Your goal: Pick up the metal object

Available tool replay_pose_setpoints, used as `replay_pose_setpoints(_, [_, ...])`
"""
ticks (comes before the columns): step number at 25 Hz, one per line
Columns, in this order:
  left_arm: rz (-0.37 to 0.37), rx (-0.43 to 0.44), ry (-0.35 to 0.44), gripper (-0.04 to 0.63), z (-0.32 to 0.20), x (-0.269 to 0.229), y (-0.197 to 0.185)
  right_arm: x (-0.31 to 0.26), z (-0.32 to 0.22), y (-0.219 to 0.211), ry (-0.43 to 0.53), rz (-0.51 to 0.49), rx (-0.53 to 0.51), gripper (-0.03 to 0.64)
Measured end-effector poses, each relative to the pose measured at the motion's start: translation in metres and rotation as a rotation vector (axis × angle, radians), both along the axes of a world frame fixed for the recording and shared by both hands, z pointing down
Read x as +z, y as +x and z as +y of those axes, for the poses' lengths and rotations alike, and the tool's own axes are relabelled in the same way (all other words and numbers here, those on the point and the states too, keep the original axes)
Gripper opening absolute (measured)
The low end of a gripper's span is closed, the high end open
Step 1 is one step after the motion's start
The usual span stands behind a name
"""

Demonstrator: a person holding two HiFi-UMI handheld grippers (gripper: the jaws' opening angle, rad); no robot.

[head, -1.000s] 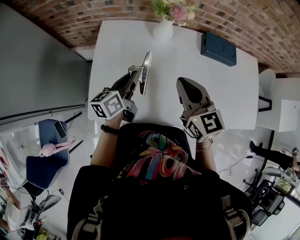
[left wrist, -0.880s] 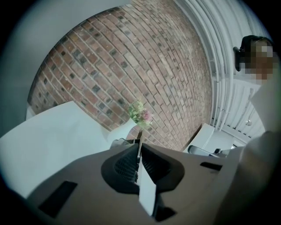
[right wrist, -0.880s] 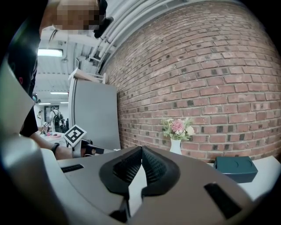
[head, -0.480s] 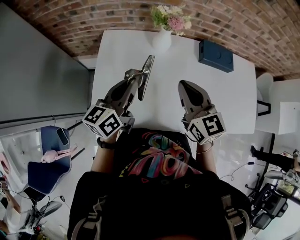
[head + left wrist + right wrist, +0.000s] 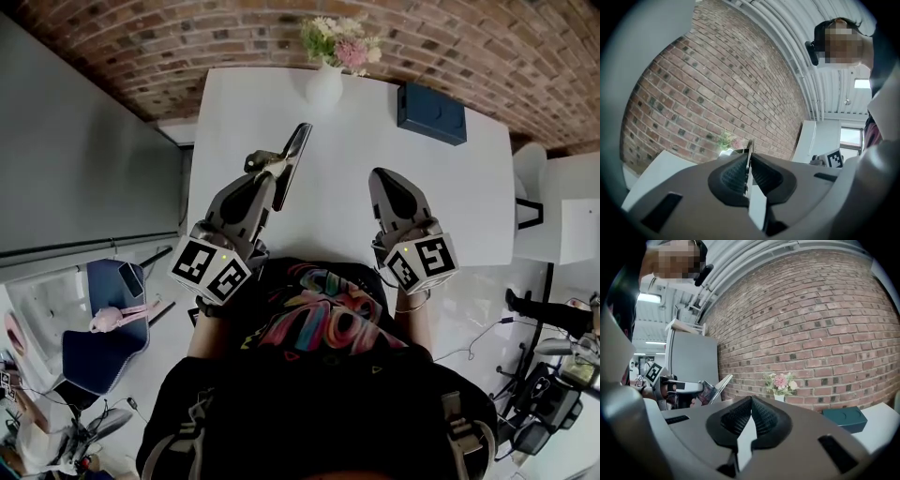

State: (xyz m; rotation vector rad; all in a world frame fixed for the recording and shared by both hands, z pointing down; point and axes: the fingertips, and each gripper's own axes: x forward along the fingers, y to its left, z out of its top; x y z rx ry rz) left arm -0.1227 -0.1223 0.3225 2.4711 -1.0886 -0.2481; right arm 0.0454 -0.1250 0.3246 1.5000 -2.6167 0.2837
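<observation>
White table (image 5: 441, 178) against brick wall (image 5: 141, 47)

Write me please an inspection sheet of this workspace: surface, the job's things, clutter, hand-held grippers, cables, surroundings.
Surface: white table, mostly bare.
Job's things: metal object, a flat strip clamped at its lower end; it appears lifted off the table.
Clutter: white vase with flowers and a dark blue box, both at the table's far edge, apart from the grippers.
Grippers: left hand-held gripper shut on the metal object; right hand-held gripper shut, nothing between its jaws.
Cables: nothing seen on the table; a thin cable lies on the floor at the right.
Surroundings: brick wall behind the table; a blue chair with a pink toy at the left.
</observation>
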Motion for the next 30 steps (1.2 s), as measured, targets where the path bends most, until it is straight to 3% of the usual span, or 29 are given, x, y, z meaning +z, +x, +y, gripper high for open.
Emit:
replay_pose_setpoints(12, [-0.123,-0.015,0.041,0.034,0.013,0.011,-0.008,0.016,0.009,0.003,-0.049,0.013,0.015,0.017])
replay_pose_setpoints(30, [-0.152,-0.007,0.038,0.034,0.005,0.014,-0.003,0.018,-0.006,-0.006,-0.024,0.045,-0.043,0.017])
